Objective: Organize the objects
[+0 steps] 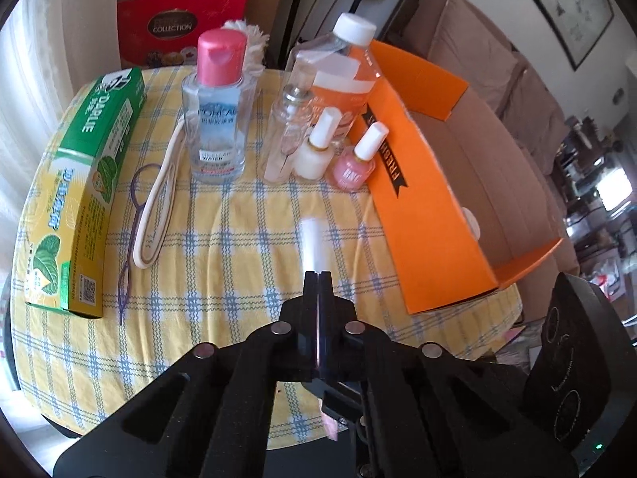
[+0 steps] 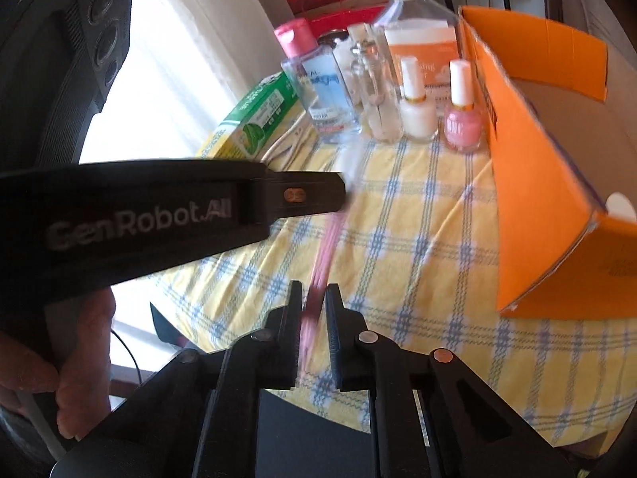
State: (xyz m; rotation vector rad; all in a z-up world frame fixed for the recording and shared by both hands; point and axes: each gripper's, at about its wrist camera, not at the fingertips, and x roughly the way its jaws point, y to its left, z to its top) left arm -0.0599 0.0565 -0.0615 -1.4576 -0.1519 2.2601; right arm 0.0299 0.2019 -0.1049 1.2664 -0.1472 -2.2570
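A thin pink and white stick [image 2: 322, 255], blurred, runs between both grippers above the yellow checked tablecloth [image 2: 418, 239]. My right gripper [image 2: 314, 290] is shut on its pink part. My left gripper [image 1: 317, 275] is shut on it further up, and its white end [image 1: 312, 239] pokes out past the fingertips. In the right wrist view the left gripper [image 2: 340, 195] reaches in from the left. An open orange cardboard box [image 1: 422, 183] lies at the right. A white nail polish [image 1: 316, 151] and a pink nail polish [image 1: 358, 163] stand beside it.
Behind the polishes stand a clear glass bottle [image 1: 284, 139], a pink-capped water bottle [image 1: 217, 111] and a large orange bottle [image 1: 342, 75]. A green toothpaste box [image 1: 83, 183], a white strap [image 1: 159, 207] and a purple loop tool [image 1: 133, 239] lie at the left. A hand [image 2: 59, 378] holds the left gripper.
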